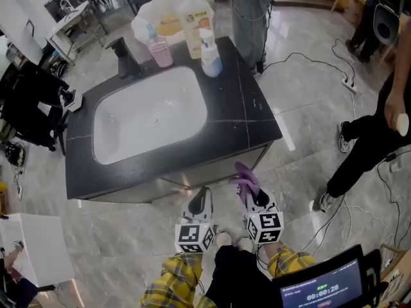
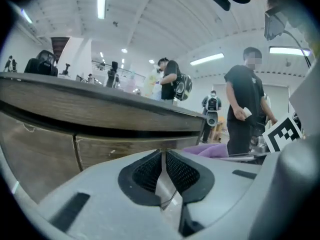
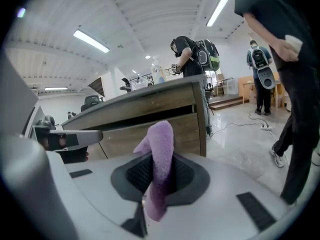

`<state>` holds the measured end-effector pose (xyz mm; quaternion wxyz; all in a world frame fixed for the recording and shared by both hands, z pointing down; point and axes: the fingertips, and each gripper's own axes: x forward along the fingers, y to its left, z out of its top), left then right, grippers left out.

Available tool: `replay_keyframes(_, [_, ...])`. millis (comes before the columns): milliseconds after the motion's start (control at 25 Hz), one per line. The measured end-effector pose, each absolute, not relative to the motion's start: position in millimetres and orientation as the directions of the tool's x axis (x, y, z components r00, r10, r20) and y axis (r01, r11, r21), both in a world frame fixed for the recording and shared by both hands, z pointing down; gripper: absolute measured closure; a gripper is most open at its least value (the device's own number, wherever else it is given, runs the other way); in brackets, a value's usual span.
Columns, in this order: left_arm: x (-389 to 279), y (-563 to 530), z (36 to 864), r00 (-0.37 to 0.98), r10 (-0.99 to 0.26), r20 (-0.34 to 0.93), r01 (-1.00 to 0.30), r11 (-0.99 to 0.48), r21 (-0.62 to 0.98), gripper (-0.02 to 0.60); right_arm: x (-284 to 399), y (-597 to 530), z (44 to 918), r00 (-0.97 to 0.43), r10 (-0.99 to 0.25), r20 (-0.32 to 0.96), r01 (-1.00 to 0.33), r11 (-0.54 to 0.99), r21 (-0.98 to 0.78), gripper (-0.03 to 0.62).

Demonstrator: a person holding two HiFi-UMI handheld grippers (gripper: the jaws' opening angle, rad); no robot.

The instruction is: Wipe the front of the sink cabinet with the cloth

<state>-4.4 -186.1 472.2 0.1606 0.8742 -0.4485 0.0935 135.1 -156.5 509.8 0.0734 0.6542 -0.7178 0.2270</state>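
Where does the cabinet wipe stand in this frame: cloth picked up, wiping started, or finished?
Done: the right gripper is shut on the purple cloth. In hand: it points the cloth at the cabinet front, apparently just short of touching. The left gripper is shut and empty beside it. Left: the wiping itself; no wiped patch shows on the wood.

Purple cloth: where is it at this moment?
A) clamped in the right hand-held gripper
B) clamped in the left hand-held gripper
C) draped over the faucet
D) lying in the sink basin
A: the right gripper view shows the purple cloth pinched between the jaws of the right hand-held gripper, while the left hand-held gripper has its jaws together on nothing.
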Motion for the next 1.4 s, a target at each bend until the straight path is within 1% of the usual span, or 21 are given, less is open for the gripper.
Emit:
replay_keyframes(400, [-13,-155,368,0.578,-0.78,0.241,-0.815,-0.538,0.216,0.574,105,-124,407,-0.213,-0.912,0.352,-0.963,0.134,-0.235,0.554])
replay_keyframes(600, [-18,-157,326,0.579,-0.791,0.196,-0.814,-0.547,0.196,0.574,88,-130,356,-0.248,-0.925,0.288,-0.959,0.191,-0.211,0.553])
replay_keyframes(960, [-38,-168,249,0.529,-0.843,0.102,-0.846,-0.512,0.148,0.574,74,-147,266,-0.286,-0.94,0.184,-0.953,0.259,-0.156,0.553])
replay_keyframes(1200, [-52,-164,198,0.5,-0.865,0.05,-0.863,-0.492,0.116,0.574,64,-149,208,-0.323,-0.935,0.144,-0.944,0.308,-0.118,0.553])
replay_keyframes(1400, [-64,-158,168,0.487,-0.873,0.018,-0.871,-0.484,0.086,0.574,47,-146,176,-0.368,-0.921,0.124,-0.928,0.357,-0.106,0.554])
